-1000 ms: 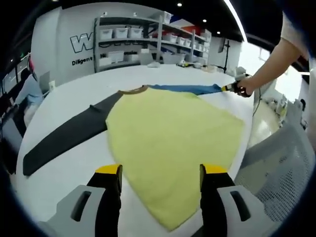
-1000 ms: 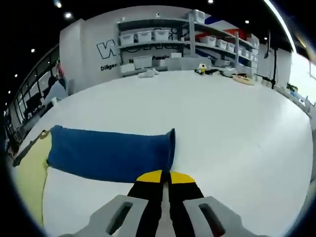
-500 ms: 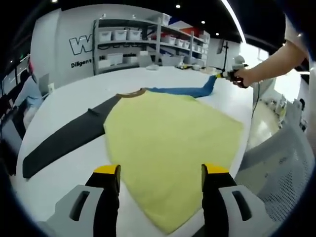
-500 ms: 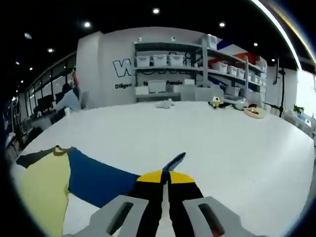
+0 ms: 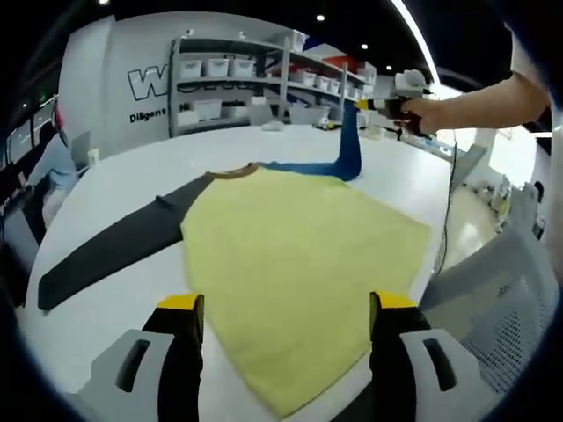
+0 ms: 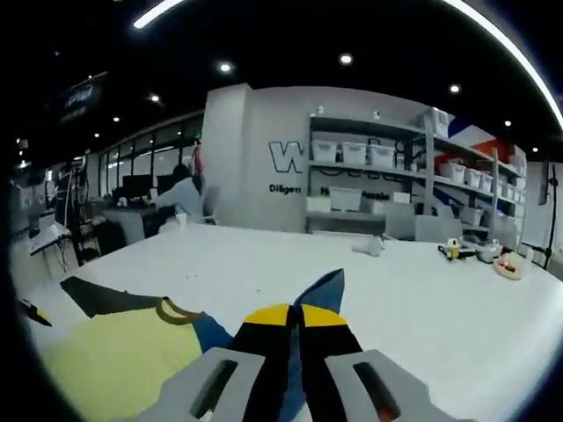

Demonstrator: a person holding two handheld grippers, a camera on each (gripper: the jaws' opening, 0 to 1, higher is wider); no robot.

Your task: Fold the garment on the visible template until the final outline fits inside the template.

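Observation:
A long-sleeved shirt lies flat on the white table: yellow body, brown collar, black sleeve stretched out to the left. Its blue sleeve is lifted up off the table, with my right gripper shut on the cuff. My left gripper hovers open over the shirt's near hem, nothing between its jaws. In the right gripper view, my right gripper pinches the blue cuff, with the yellow body and the collar below left.
Shelving with white bins lines the far wall, small items on the table's far edge. A grey mesh chair stands off the table's right side. A seated person is at desks beyond the table.
My right gripper has raised the blue sleeve from flat on the table to hanging upright and carried it towards the shirt. The left gripper has barely moved.

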